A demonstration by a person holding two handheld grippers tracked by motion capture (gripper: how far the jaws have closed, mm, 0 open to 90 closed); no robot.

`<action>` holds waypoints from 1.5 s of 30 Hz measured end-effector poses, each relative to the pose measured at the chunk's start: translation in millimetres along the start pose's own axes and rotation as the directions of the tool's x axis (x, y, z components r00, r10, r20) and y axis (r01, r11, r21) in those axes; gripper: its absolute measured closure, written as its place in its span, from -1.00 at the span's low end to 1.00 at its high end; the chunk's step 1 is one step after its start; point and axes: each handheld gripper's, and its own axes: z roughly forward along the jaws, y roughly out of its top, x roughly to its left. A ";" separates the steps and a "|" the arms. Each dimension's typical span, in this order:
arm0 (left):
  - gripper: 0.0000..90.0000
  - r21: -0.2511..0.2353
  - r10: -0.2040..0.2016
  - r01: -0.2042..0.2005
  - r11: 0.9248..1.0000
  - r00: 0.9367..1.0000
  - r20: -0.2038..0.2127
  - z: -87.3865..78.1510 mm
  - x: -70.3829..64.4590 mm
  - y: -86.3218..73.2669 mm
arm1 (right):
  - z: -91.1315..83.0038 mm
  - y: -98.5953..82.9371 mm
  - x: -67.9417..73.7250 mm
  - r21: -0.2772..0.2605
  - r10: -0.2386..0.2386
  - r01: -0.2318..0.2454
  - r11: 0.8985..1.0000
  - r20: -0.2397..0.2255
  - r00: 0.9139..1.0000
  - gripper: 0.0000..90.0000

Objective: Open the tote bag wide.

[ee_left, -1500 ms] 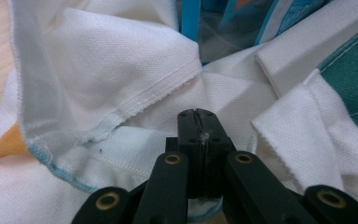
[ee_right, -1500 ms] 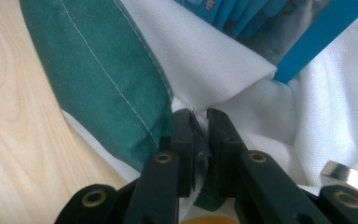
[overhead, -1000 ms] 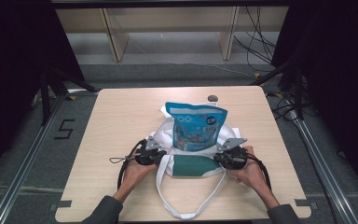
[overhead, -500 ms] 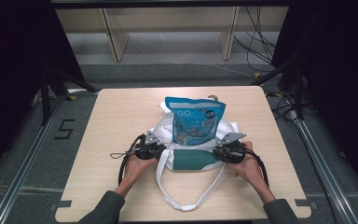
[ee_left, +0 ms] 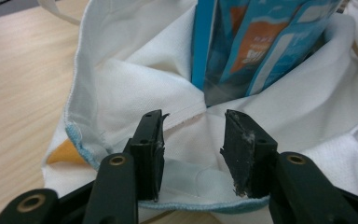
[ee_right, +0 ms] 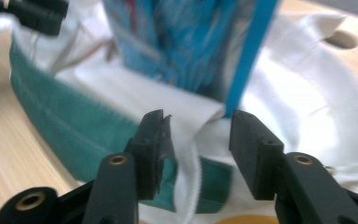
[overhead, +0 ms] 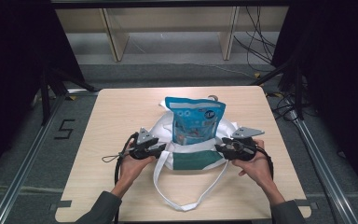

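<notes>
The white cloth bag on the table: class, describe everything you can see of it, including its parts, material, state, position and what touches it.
The white cloth bag lies crumpled on the wooden table, its mouth open. It looks like woven fabric, with a green band across the near side, a pale blue edge and an orange patch. One long white strap loops toward the person. A blue snack packet stands in it, partly sunk. The left gripper and right gripper stand open at its two sides, cloth between their jaws.

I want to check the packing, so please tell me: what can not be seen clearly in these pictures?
- Pouch bottom: hidden inside the bag, all views.
- Pouch print: too small in the high view, blurred in the right gripper view, cut by the top edge in the left gripper view.
- Bag contents under the pouch: covered by cloth.
</notes>
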 end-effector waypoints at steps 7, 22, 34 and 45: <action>0.09 -0.010 0.014 -0.014 1.000 1.000 0.009 -12.7 -2.5 8.3 | -12.4 -0.2 -8.1 -0.033 0.017 -0.017 0.999 0.014 1.000 0.18; -0.09 -0.026 -0.043 0.044 0.999 0.999 0.018 -33.7 1.2 9.4 | -15.6 -0.7 -10.8 -0.026 -0.005 0.006 1.000 0.037 0.999 0.09; -0.27 -0.017 -0.049 0.049 0.999 0.999 0.023 -43.6 3.6 6.7 | -19.2 -2.2 -8.5 -0.033 0.046 -0.045 0.998 0.040 0.998 -0.05; -0.37 -0.008 -0.058 0.059 0.998 0.998 0.020 -50.8 3.2 -0.8 | -21.9 -3.2 -5.0 -0.035 0.036 -0.034 0.999 0.034 0.999 -0.11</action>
